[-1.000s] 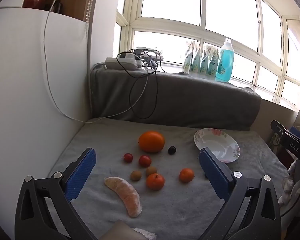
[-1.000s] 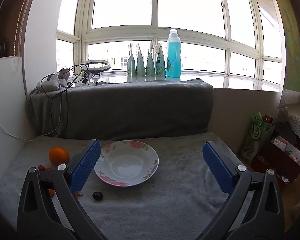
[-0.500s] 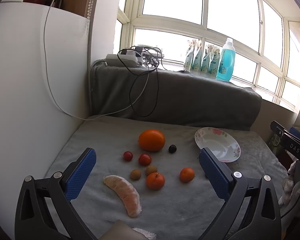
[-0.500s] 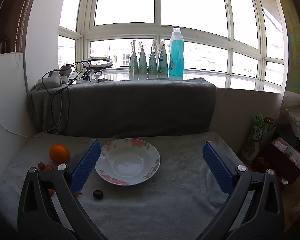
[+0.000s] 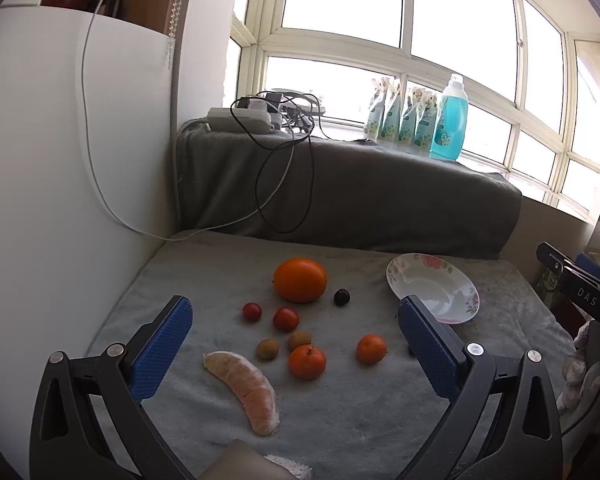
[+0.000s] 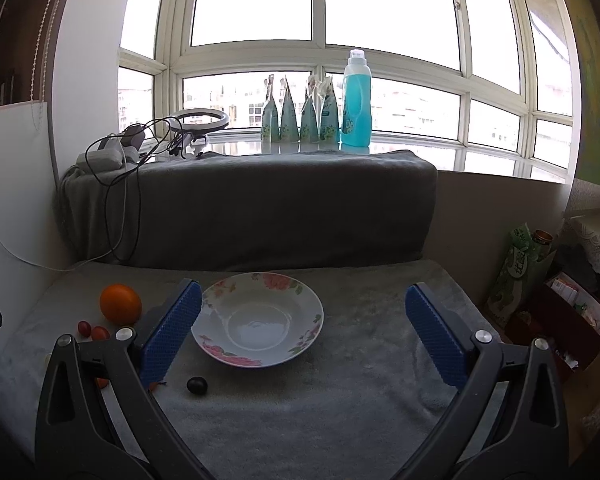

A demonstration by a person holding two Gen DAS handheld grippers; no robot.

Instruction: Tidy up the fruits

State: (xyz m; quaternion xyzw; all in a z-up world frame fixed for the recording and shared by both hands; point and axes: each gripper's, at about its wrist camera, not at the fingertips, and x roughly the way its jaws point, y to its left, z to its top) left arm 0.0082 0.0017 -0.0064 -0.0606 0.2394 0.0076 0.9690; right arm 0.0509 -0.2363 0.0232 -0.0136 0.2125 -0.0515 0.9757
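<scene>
Grey towel (image 5: 360,420): left view shows peeled segment (image 5: 244,390); right hides it. Both tongs (image 5: 294,342) (image 6: 302,332) apart, empty.

A bay window (image 6: 320,40) of cream-framed panes admits bright daylight behind the scene. On its sill (image 6: 380,148) stand a blue liquid bottle (image 6: 356,100), four green pouches (image 6: 300,114) and a ring light (image 6: 200,122). A dark grey blanket (image 6: 260,208) drapes the raised back ledge, carrying a white power strip (image 5: 240,117) with black cables (image 5: 288,184). A white wall panel (image 5: 60,160) closes the left side. A light grey towel (image 6: 360,380) covers the bench.
</scene>
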